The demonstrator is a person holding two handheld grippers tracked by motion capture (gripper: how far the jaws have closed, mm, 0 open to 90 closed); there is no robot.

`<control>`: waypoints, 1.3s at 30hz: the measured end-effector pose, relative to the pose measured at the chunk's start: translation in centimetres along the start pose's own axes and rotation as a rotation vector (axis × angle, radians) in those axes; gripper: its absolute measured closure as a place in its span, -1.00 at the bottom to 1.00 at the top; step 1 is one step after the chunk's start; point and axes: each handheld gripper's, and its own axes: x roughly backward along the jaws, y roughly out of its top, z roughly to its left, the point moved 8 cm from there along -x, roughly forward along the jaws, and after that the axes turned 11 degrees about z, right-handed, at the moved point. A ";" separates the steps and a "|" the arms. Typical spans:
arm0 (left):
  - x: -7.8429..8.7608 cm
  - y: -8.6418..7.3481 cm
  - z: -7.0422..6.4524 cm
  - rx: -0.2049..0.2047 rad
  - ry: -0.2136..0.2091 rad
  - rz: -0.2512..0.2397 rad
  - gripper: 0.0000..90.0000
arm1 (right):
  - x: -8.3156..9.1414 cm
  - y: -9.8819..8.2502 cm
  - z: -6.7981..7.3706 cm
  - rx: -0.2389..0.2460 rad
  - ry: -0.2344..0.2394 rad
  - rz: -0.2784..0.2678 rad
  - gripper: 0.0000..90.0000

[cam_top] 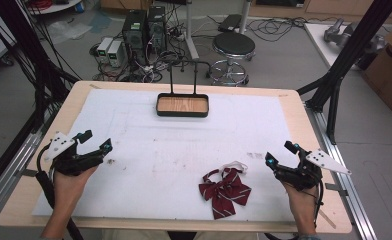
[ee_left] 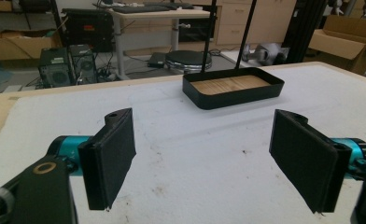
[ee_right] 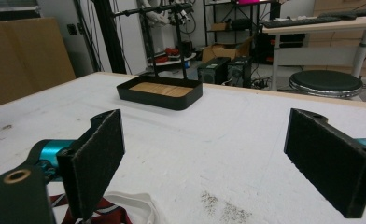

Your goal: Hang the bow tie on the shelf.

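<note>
A dark red bow tie with white stripes and a white strap (cam_top: 225,189) lies on the white mat near the front edge, right of centre. Its edge shows at the bottom left of the right gripper view as red cloth and white strap (ee_right: 125,208). A black tray with a wooden floor and a tall wire handle (cam_top: 182,105) stands at the far middle of the mat (ee_left: 232,87) (ee_right: 160,93). My left gripper (cam_top: 97,141) (ee_left: 202,158) rests open at the left side, nothing between its pads. My right gripper (cam_top: 280,153) (ee_right: 209,163) is open just right of the bow tie.
The white mat (cam_top: 149,150) covers a wooden table (cam_top: 304,125) and bears dark smudges. Behind the table on the floor are a round stool (cam_top: 233,47), computer towers (cam_top: 144,30) and cables. Black frame posts (cam_top: 344,65) stand at the right, cardboard boxes (cam_top: 391,70) beyond.
</note>
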 end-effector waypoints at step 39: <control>0.2 -0.1 -0.4 -0.015 -0.006 0.011 -0.48 | -0.8 -0.4 2.7 0.113 0.171 0.044 -0.75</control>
